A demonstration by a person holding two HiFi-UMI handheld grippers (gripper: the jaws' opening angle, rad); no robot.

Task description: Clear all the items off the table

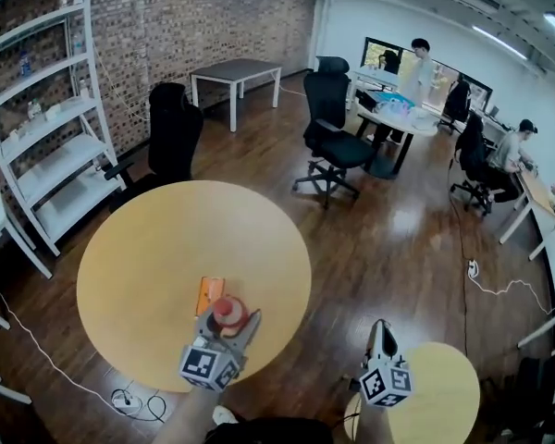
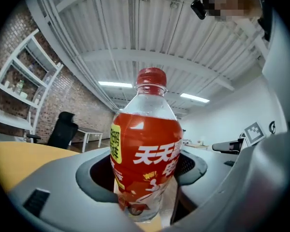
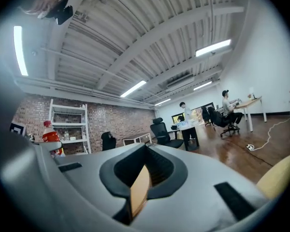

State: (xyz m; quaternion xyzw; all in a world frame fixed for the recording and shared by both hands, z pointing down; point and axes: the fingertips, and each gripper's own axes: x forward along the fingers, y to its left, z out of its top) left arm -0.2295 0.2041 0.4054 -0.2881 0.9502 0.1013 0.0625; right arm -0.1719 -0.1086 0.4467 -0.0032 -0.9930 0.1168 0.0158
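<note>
Bottle [image 2: 146, 144] print legible only from left hand-held gripper [image 2: 145, 178] gripping it; right one [image 3: 145, 170] closed.

The left gripper [image 1: 229, 322] is held low at the left of the head view, its marker cube [image 1: 208, 365] turned towards the camera, and the bare left forearm [image 1: 187, 422] is seen behind it at the bottom edge. In the left gripper view its jaws are clamped on either side of an upright red-labelled bottle [image 2: 146, 149]. The right gripper [image 1: 381, 333] is held apart at the lower right, pointed roughly level. Its jaws are drawn together but for a thin slit, and nothing is gripped between them.
</note>
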